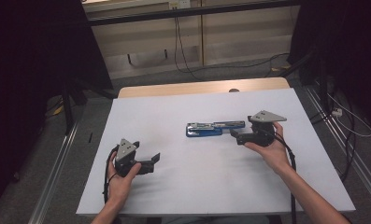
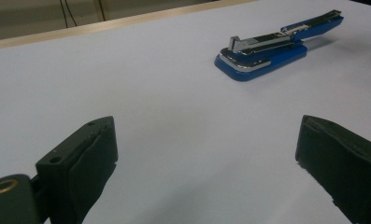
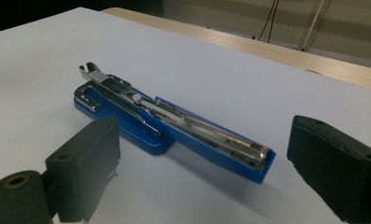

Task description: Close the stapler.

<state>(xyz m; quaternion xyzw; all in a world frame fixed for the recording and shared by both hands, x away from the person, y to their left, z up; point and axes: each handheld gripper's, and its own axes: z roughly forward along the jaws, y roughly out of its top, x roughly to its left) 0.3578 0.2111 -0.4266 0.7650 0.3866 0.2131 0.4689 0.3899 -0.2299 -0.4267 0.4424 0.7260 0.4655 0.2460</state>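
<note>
A blue stapler [image 1: 215, 128] with a bright metal magazine lies swung open flat near the middle of the white table [image 1: 174, 186]. My right gripper [image 1: 234, 135] is held low just right of the stapler's end, pointing left at it. In the right gripper view the stapler [image 3: 174, 130] stretches away from the open right gripper [image 3: 204, 140], its near blue end in line with the gap and touching neither pad. My left gripper [image 1: 154, 158] rests at the front left, open and holding nothing. In the left gripper view the stapler [image 2: 272, 51] lies far ahead of the left gripper [image 2: 206, 140].
A strip of bare wood [image 1: 197, 87] runs along the table's far edge. Beyond it are the floor, hanging cables [image 1: 178, 42] and a pale wall panel. Dark curtains stand at both sides. Metal rails [image 1: 57, 163] run along the floor beside the table.
</note>
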